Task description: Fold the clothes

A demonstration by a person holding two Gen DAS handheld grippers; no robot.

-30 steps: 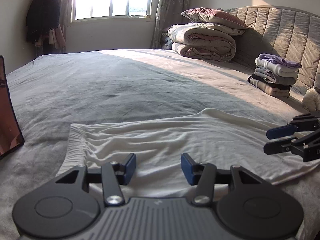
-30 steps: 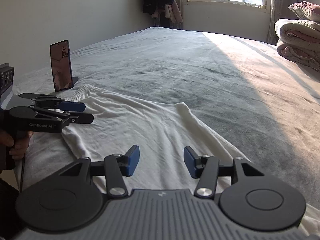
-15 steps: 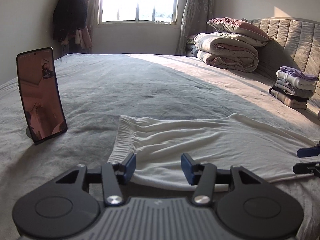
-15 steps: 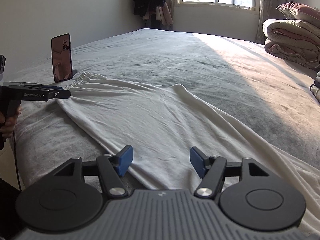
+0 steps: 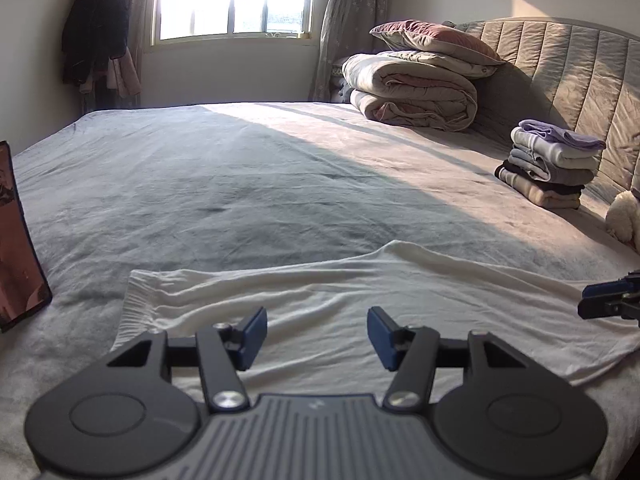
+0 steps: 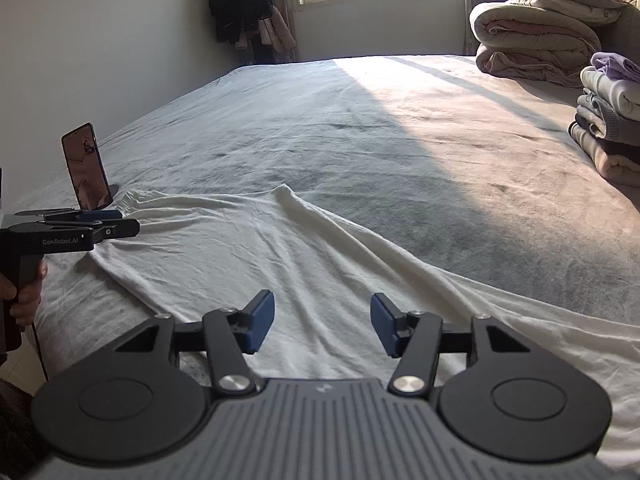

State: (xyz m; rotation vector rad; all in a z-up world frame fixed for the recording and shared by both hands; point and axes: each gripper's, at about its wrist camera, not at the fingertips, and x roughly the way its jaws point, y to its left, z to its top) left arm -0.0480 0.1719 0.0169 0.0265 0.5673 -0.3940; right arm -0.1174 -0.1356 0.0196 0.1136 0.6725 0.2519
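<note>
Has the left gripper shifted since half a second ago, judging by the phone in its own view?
Yes. The phone now sits cut off at the frame's left edge, so the left gripper swung rightward.

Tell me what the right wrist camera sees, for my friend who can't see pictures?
An open right gripper hovers over a white garment spread on a grey bed. At left, a hand holds the left gripper by a propped phone; folded clothes sit far right.

Black left gripper (image 5: 316, 338) marked "GenRobot.AI", 2 blue-padded fingers (image 5: 252, 336), silver screws.
</note>
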